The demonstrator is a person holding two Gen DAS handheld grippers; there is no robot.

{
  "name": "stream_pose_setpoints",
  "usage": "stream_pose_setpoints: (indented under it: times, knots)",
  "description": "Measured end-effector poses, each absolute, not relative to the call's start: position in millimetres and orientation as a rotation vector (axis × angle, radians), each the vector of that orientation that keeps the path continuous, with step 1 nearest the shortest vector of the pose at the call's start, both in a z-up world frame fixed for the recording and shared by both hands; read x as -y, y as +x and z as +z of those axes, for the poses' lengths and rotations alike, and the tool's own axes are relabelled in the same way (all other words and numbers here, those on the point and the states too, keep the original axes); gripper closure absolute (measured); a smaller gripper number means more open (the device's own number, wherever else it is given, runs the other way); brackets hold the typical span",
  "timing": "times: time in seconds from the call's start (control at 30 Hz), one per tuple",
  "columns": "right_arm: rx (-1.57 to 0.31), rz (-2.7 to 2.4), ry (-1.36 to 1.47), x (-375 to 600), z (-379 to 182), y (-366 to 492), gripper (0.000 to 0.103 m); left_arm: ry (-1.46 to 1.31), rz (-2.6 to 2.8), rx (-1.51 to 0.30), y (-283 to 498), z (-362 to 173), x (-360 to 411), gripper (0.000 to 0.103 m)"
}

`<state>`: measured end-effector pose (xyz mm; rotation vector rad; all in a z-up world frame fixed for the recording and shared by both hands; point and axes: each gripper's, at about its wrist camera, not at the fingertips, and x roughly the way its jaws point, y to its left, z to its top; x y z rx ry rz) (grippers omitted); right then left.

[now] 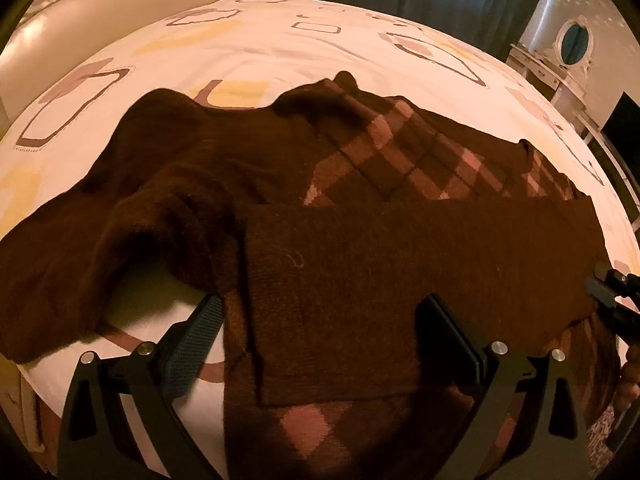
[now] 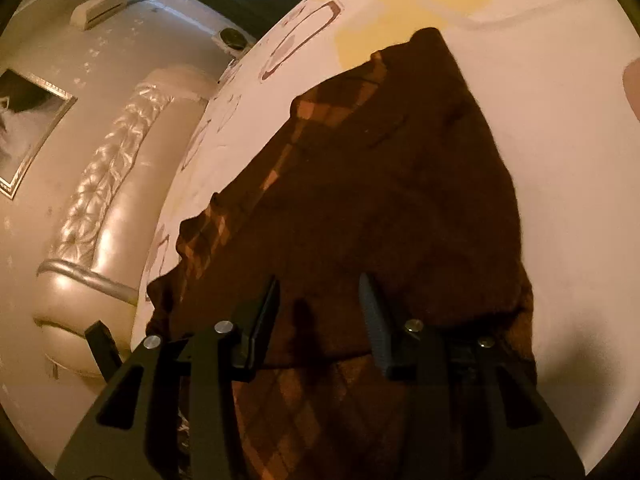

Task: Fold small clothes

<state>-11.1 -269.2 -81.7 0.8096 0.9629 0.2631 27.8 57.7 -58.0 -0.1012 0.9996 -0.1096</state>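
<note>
Left wrist view shows your brown sweater lying across the bed, one flap already folded over. Both the left gripper and right gripper have jaws open, holding nothing. Grab the loose sleeve edge firmly, then fold it flat.

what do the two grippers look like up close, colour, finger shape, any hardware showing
Both are matte black. The left gripper has two flat, slab-like fingers faced with ribbed, dark grey-blue pads, mounted on angular black arms with triangular cut-outs and round silver bolt heads. The right gripper is built the same: narrow black fingers with a ridged pad and silver bolts at the pivots. No cables or markings show.
</note>
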Motion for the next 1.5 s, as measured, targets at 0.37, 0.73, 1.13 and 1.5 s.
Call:
stream_pose_setpoints:
  times: [0.37, 0.73, 1.13, 1.5]
  knots:
    - [-0.970, 0.263, 0.811, 268, -78, -13, 0.049, -0.316, -0.215, -0.958, 6, -27, -130, 0.004]
    - [-0.979, 0.232, 0.756, 253, -71, -9, 0.035, -0.404, 0.033, -0.769, -54, -11, -363, 0.004]
    - [-0.982, 0.198, 0.766, 251, -71, -8, 0.035, -0.460, -0.189, -0.887, -28, -62, -446, 0.005]
    - [-0.977, 0.172, 0.764, 247, -70, -9, 0.035, -0.454, -0.278, -0.865, -45, -73, -448, 0.005]
